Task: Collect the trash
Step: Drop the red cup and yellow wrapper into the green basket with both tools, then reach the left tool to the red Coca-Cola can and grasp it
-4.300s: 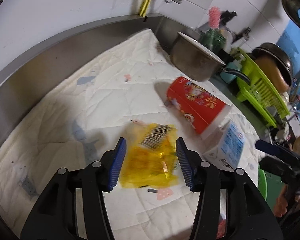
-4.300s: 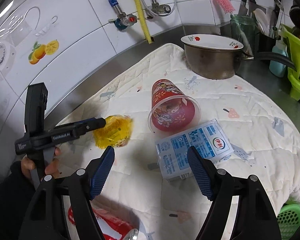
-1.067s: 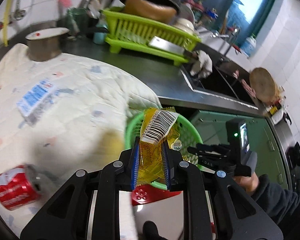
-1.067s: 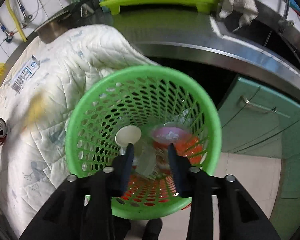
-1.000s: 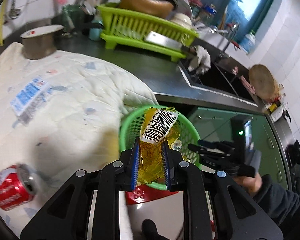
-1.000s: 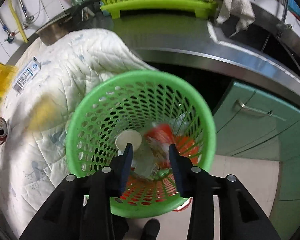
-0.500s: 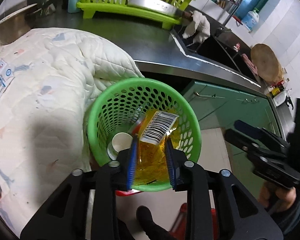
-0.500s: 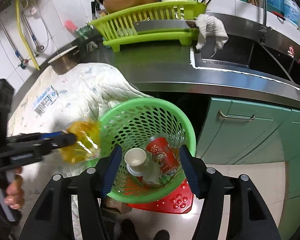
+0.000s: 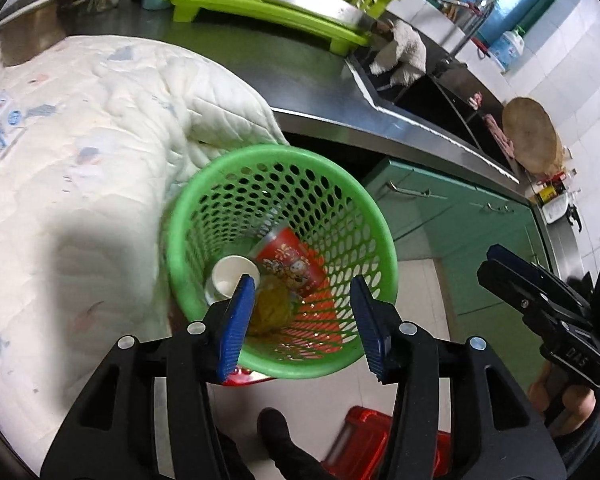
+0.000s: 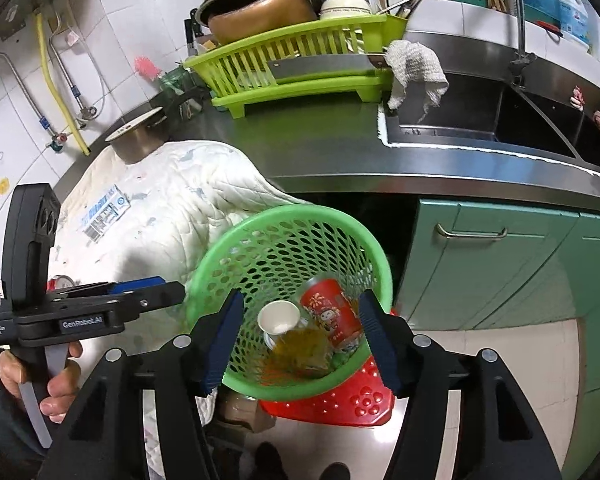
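Now the left gripper (image 9: pixel 302 320) is being held over the green basket (image 9: pixel 188 216), its jaws opening with nothing pressed between them. Below, the yellow wrapper (image 9: pixel 274 306) is lying inside beside the white cup (image 9: pixel 232 276) and red cup (image 9: pixel 294 262). Rightward, the right gripper (image 10: pixel 298 336) is being kept wide and empty.

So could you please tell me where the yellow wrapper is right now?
The yellow wrapper lies at the bottom of the green basket, in front of the white paper cup and left of the red cup in the right wrist view.
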Available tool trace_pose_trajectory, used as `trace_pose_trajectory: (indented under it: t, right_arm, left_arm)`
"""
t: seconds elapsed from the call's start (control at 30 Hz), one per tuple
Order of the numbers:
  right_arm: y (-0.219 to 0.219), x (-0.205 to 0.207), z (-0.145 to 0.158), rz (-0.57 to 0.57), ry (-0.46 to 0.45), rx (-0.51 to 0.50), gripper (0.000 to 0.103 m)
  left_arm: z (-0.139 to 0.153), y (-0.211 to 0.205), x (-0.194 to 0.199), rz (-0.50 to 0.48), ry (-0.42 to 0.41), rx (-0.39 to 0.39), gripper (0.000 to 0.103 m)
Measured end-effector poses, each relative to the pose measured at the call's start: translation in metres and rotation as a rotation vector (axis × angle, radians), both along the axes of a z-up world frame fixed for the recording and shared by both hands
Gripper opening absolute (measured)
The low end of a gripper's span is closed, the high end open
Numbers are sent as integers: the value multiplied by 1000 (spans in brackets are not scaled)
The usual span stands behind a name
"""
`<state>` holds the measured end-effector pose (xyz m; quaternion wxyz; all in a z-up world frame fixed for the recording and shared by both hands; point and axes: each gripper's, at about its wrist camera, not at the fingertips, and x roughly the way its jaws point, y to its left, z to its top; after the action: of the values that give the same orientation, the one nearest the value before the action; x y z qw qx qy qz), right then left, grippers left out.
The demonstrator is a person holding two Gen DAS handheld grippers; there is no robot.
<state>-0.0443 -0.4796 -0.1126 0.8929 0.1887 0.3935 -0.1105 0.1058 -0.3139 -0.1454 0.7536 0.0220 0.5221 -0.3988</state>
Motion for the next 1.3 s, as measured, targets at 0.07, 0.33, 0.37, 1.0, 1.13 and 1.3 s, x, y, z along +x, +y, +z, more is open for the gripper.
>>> trace_pose_trajectory:
  t: [0.07, 0.33, 0.37, 1.0, 1.13, 1.3]
  right_arm:
    - [4, 3, 3, 10, -10, 2, 60]
    - [29, 22, 14, 83, -40, 0, 62]
    - [34, 26, 15, 97, -42, 2, 62]
    - [104, 83, 31, 294, -62, -9, 67]
    - [119, 92, 34, 328, -59, -17, 68]
    - [135, 103, 34, 365, -45, -32, 70]
  left_arm:
    - [8, 13, 2, 24, -16, -5, 52]
    - [39, 78, 13, 124, -91, 2, 53]
    - [43, 90, 15, 138, -98, 1, 53]
    - [67, 248, 25, 125, -325, 179, 74]
    - [63, 253, 27, 18, -358, 228, 79]
    - [55, 258, 37, -90, -384, 273, 84]
